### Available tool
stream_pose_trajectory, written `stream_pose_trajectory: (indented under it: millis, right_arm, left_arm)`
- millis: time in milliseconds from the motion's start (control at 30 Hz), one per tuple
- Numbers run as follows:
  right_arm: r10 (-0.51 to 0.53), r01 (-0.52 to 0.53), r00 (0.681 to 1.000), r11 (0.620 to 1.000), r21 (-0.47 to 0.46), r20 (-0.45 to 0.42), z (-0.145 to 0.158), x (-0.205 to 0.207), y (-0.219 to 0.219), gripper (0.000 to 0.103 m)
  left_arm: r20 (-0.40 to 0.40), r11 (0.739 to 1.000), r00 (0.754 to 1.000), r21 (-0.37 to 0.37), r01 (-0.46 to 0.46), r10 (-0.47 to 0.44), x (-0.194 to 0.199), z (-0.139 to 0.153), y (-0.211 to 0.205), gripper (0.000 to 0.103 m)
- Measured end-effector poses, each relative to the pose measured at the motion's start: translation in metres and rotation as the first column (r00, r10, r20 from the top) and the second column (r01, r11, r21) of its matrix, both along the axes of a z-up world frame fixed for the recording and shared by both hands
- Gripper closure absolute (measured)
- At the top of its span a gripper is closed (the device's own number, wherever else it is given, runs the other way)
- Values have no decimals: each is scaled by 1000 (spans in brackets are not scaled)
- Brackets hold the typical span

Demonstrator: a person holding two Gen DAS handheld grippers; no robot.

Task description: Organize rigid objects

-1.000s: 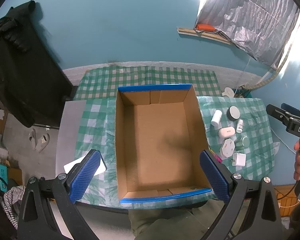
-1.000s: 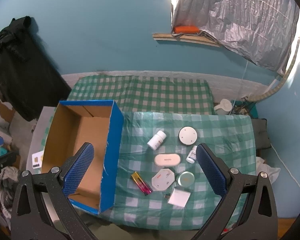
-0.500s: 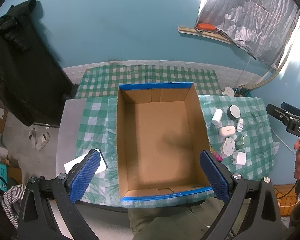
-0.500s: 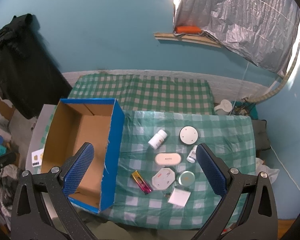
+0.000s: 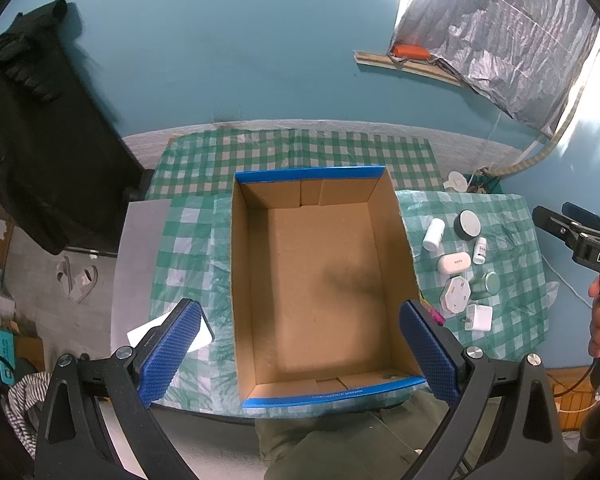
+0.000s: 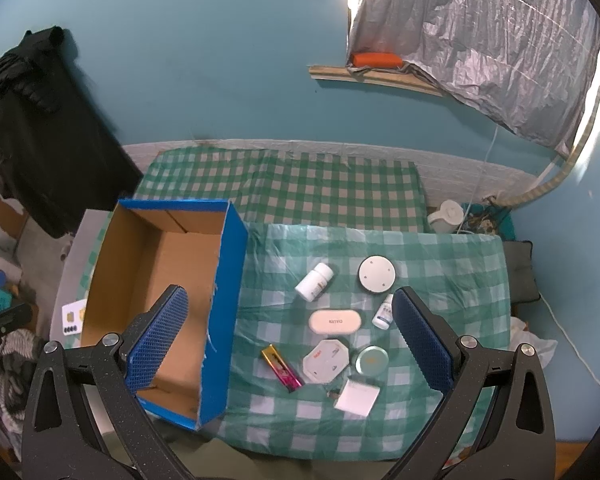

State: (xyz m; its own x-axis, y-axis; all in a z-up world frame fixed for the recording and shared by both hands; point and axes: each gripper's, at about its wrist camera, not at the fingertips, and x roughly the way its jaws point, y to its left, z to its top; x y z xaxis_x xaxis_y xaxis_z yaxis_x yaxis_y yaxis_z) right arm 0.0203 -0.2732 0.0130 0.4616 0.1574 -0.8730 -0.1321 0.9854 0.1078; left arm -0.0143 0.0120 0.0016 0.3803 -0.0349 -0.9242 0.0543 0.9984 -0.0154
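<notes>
Nothing is packed yet — cardboard box (image 5: 316, 280) sits empty on the desk (image 6: 440, 248), small items (image 6: 334, 322) clustered beside it; left claw (image 5: 300, 354) and right claw (image 6: 288, 338) both gape wide, holding nothing.

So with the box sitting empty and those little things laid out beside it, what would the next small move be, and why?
Probably lowering the right hand-held gripper, which is open and holds nothing, onto the white oval case. The cardboard box has nothing inside, and every small item lies on the checked cloth to its right. The case sits almost midway between the fingers.
</notes>
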Motion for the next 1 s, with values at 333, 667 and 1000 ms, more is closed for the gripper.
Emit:
stream_pose_trajectory:
  millis: [333,667,1000]
  right_arm:
    - [1,-1,1000,1000,2,-9,-2,5,2,2]
    - [1,-1,1000,1000,2,-9,-2,5,2,2]
    - [9,-9,1000,1000,2,-16,-6,7,3,2]
  left_arm:
    - [2,1000,1000,-16,25,-25,14,5,-4,3]
    - [-2,999,1000,-23,25,-25,16,3,-5,3]
    - [-5,999,1000,-39,10,-11,15,1,-3,3]
